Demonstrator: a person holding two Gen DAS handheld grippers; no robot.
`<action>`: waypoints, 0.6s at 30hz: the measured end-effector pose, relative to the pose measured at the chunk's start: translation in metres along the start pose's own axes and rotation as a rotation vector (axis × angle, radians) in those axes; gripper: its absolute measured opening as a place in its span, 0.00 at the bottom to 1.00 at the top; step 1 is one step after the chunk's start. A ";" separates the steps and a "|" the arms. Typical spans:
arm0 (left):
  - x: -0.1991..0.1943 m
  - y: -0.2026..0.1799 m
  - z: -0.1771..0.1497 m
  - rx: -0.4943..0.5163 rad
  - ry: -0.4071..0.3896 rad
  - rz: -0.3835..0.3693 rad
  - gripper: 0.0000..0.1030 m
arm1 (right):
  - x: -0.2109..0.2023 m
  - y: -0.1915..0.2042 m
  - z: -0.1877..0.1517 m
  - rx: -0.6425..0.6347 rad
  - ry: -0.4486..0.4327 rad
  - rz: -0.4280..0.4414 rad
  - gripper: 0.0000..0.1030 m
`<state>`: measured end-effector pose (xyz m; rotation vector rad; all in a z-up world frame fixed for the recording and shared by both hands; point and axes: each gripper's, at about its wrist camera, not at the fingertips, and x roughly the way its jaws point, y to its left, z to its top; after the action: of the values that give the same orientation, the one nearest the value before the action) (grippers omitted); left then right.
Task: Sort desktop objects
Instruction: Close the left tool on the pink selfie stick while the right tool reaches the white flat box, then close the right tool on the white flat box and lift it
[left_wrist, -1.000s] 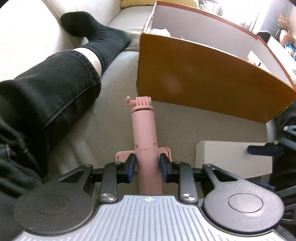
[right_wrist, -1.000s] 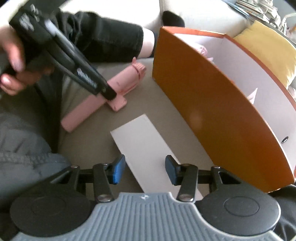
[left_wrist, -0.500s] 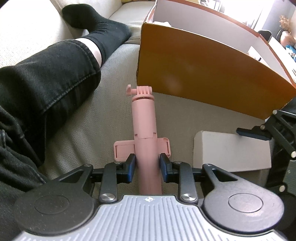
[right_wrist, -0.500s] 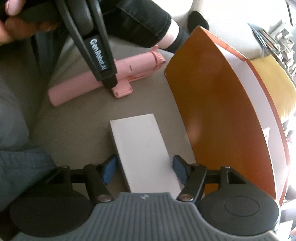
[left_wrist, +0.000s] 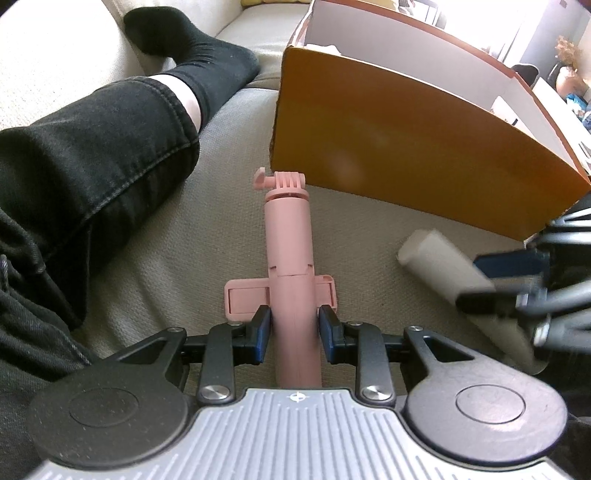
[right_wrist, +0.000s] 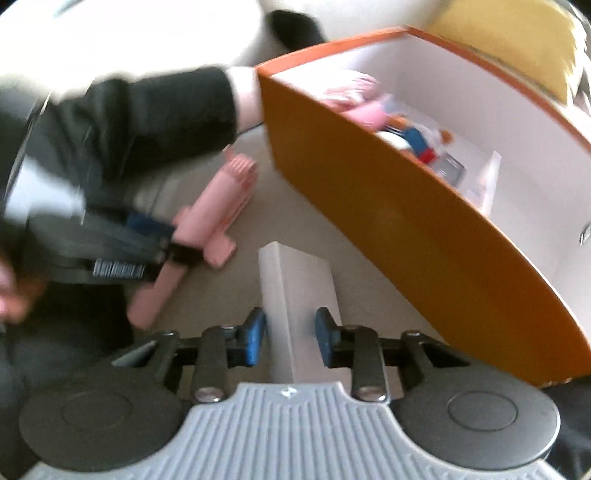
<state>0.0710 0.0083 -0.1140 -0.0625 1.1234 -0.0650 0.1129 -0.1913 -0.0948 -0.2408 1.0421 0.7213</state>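
Gripping pink stick (left_wrist: 291, 258), white box (right_wrist: 299, 295) w/ fingers.

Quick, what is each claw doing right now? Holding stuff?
Left claw: closed on the pink stick.
Right claw: closed on the white box, lifted and tilted.

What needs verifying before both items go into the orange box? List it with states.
1. Left gripper fingers closed on the pink selfie stick: ok.
2. Right gripper fingers on the white box: ok.
3. White box lifted off the sofa: ok, tilted.
4. Selfie stick lifted: cannot tell.
5. Orange box open on top: ok.
6. Free room inside: cannot tell; items already there.
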 end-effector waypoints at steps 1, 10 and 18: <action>-0.002 0.000 -0.001 0.000 -0.001 -0.004 0.30 | -0.002 -0.007 0.002 0.044 0.002 0.016 0.28; 0.001 0.000 -0.003 0.011 0.014 -0.028 0.30 | -0.004 -0.047 -0.008 0.283 -0.002 0.123 0.25; 0.009 -0.002 0.004 0.004 0.021 -0.025 0.30 | 0.001 0.003 0.001 0.030 -0.012 -0.040 0.37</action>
<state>0.0782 0.0057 -0.1207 -0.0724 1.1437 -0.0900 0.1122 -0.1886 -0.0948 -0.2308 1.0335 0.6694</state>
